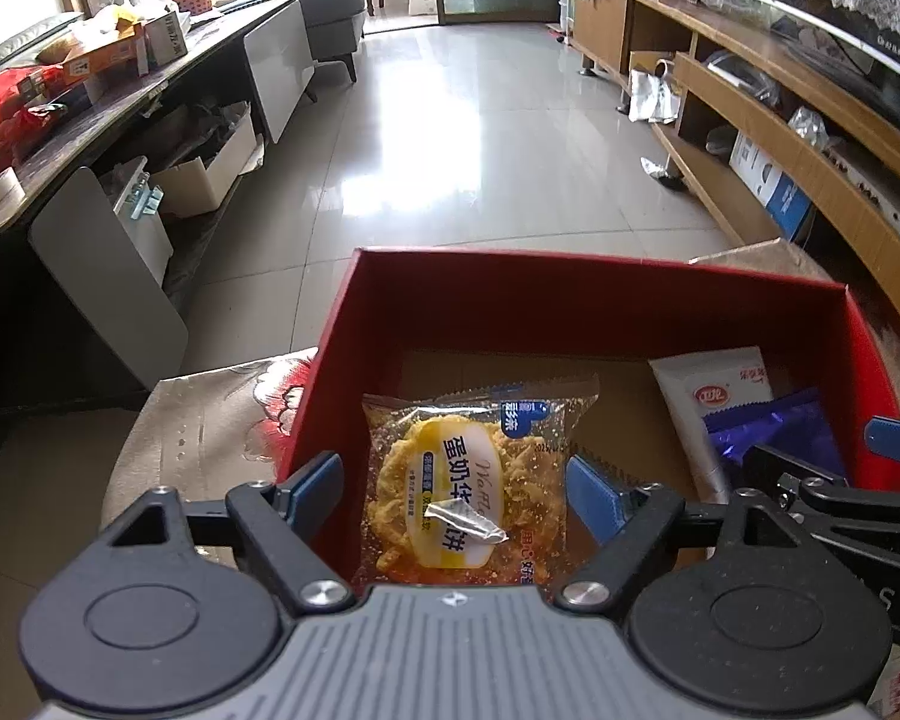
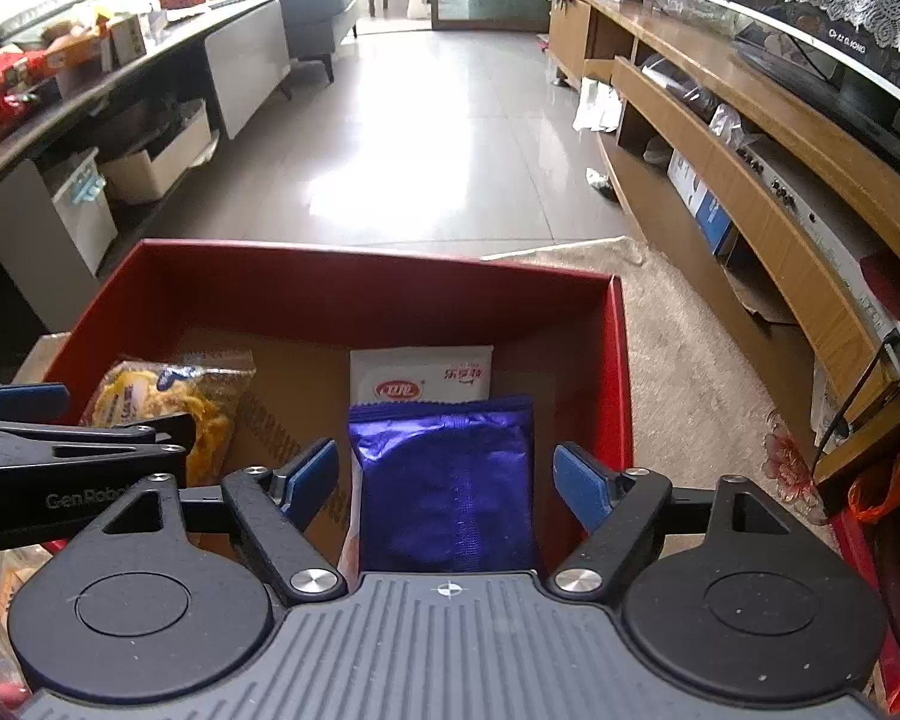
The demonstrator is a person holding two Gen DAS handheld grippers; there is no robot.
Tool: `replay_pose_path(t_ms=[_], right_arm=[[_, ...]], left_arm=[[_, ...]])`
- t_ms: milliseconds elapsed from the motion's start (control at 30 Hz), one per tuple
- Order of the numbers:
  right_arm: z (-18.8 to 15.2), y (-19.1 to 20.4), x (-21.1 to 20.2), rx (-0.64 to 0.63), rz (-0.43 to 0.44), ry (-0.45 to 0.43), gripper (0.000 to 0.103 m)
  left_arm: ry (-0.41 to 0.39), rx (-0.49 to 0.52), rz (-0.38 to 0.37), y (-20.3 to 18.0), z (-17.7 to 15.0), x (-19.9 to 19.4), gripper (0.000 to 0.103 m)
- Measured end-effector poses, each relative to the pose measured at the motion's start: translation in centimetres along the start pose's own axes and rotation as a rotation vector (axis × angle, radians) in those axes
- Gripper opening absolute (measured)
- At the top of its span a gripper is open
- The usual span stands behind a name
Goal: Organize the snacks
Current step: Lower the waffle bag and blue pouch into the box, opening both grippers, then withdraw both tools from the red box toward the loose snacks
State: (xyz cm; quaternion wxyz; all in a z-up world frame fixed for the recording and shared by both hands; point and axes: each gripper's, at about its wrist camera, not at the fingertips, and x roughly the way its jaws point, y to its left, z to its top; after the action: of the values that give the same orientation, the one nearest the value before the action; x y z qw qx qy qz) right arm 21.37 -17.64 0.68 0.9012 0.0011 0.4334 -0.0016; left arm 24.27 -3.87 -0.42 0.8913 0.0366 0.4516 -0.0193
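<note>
A red box [image 1: 600, 294] [image 2: 354, 276] stands open before both grippers. A clear packet of yellow waffle biscuits [image 1: 468, 480] [image 2: 168, 402] lies in its left part. A white snack packet [image 1: 708, 390] [image 2: 420, 372] lies at the right, with a shiny blue packet [image 1: 774, 426] [image 2: 444, 480] on top of it. My left gripper [image 1: 450, 486] is open, its jaws either side of the waffle packet and apart from it. My right gripper [image 2: 447, 480] is open, its jaws either side of the blue packet without touching it.
The box sits on a patterned cloth [image 1: 210, 420] [image 2: 690, 372]. A dark cluttered table [image 1: 90, 108] with boxes beneath is at the left. A wooden TV cabinet [image 2: 750, 192] runs along the right. Tiled floor [image 2: 420, 150] lies beyond the box.
</note>
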Motion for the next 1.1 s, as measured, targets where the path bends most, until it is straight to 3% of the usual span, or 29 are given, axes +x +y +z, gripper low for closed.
replay_pose_path(t_ms=[467,1100], right_arm=[[0.2,-0.1,-2.4,0.020,-0.007,-0.065,0.084],[-1.9,2.2,-5.6,-0.005,0.035,-0.062,0.084]], left_arm=[[-0.035,-0.001,-0.033,0.4,-0.6,-2.6,0.081],[-0.043,-0.007,-0.050,3.5,-3.9,-6.1,0.081]])
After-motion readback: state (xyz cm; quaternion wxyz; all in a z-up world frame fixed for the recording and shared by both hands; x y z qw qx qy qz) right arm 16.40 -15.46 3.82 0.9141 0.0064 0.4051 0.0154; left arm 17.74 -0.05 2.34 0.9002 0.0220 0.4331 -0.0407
